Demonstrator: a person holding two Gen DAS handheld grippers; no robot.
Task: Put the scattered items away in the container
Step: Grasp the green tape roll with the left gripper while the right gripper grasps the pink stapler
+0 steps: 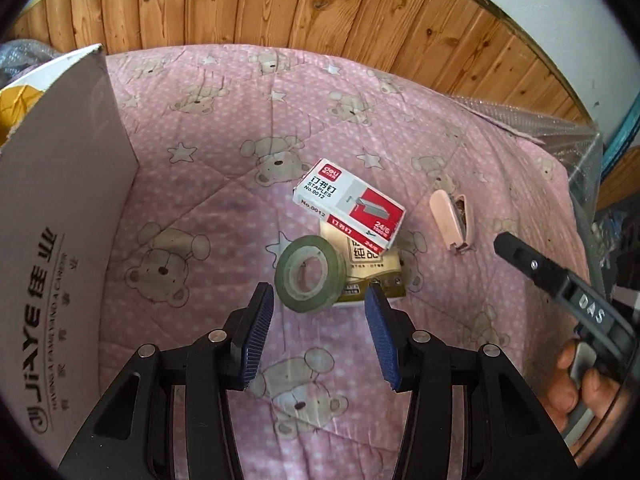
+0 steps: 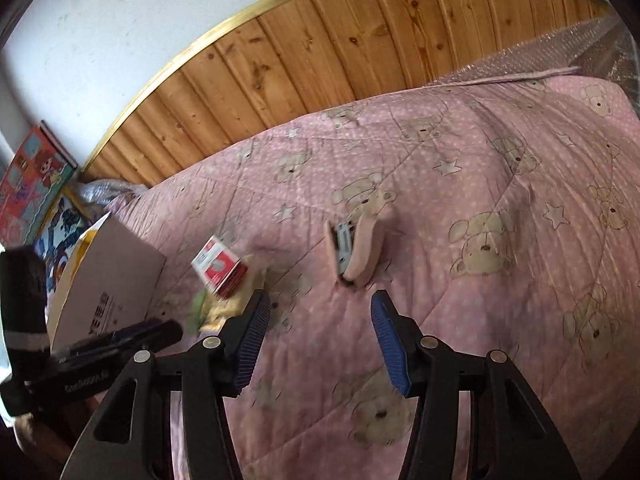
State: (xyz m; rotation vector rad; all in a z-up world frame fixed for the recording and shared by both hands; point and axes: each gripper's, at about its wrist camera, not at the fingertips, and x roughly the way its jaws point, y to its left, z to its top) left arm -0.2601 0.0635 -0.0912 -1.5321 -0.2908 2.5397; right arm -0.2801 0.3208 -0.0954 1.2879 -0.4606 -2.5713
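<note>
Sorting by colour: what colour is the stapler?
Pale pink stapler, clearest in the left wrist view.

Pink bear quilt [image 1: 192,152]: stapler [image 1: 452,220], tape roll [image 1: 310,274], cardboard box [image 1: 60,240].

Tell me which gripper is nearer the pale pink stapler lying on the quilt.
Right. The right gripper is open with the pale pink stapler just ahead of its fingertips. The left gripper is open over the green tape roll, with the stapler off to its right.

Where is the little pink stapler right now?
The pink stapler lies on the pink teddy-bear blanket, straight ahead of the open right gripper. In the left wrist view it sits right of the staples box.
</note>
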